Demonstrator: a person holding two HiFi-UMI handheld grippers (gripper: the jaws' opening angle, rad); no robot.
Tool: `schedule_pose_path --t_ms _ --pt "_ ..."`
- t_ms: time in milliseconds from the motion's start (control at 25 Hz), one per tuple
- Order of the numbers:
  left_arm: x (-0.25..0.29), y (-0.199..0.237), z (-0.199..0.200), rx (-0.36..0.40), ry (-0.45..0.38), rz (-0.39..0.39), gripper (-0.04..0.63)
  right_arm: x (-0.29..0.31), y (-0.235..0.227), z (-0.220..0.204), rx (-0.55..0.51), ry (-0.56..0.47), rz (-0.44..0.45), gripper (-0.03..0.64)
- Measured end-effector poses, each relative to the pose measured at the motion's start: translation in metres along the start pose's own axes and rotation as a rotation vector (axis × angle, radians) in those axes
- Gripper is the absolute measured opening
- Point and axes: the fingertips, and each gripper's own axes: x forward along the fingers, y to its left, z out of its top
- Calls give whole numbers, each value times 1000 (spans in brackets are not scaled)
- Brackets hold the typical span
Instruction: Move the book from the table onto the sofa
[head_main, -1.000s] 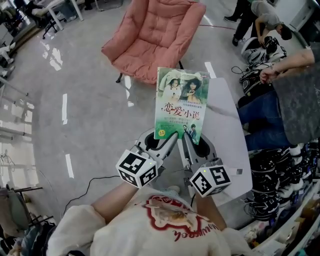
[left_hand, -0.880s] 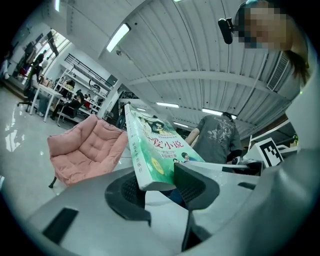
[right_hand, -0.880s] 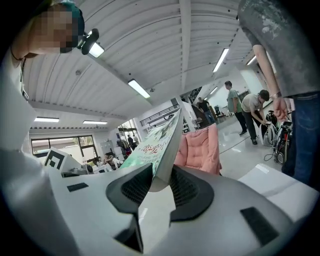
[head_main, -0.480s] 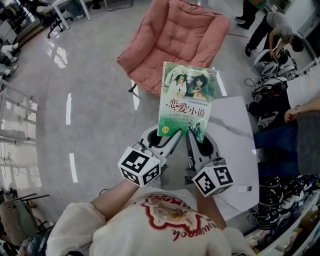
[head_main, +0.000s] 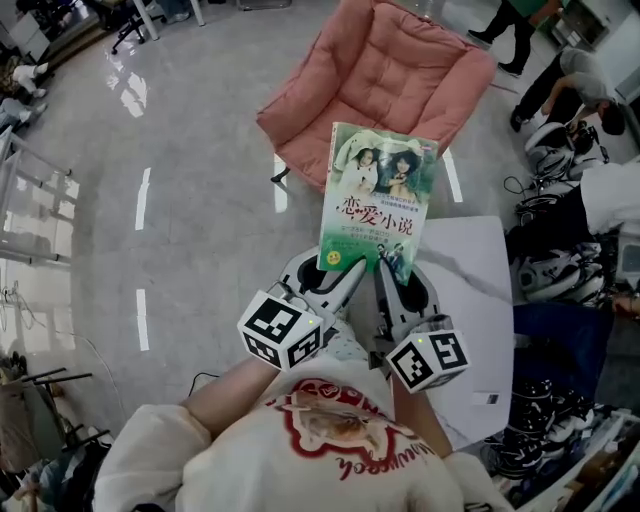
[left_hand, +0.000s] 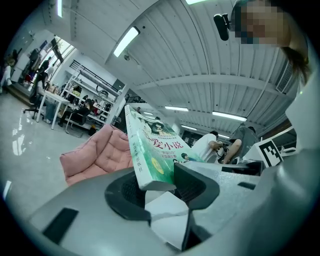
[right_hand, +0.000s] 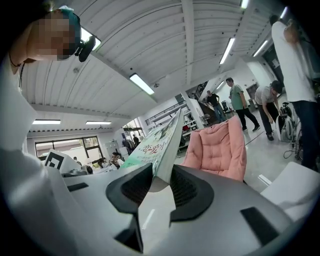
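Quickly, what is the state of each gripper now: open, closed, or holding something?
Left gripper: closed on the book, at its lower edge.
Right gripper: closed on the same book.

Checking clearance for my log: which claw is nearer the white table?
Right. The right claw hangs at the left edge of the white table, clamped on the book; the left claw grips the book farther left, over floor.
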Motion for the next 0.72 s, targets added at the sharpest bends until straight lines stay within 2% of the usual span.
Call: schedule_pose_path --t_ms 120,400,720 --pt "12 37 17 -10 0 17 155 43 0 6 3 11 13 103" --pt "69 95 31 -10 -11 49 155 118 -38 17 3 14 50 103" --pt "177 173 75 -21 -30 69 155 231 -111 64 -9 41 54 104"
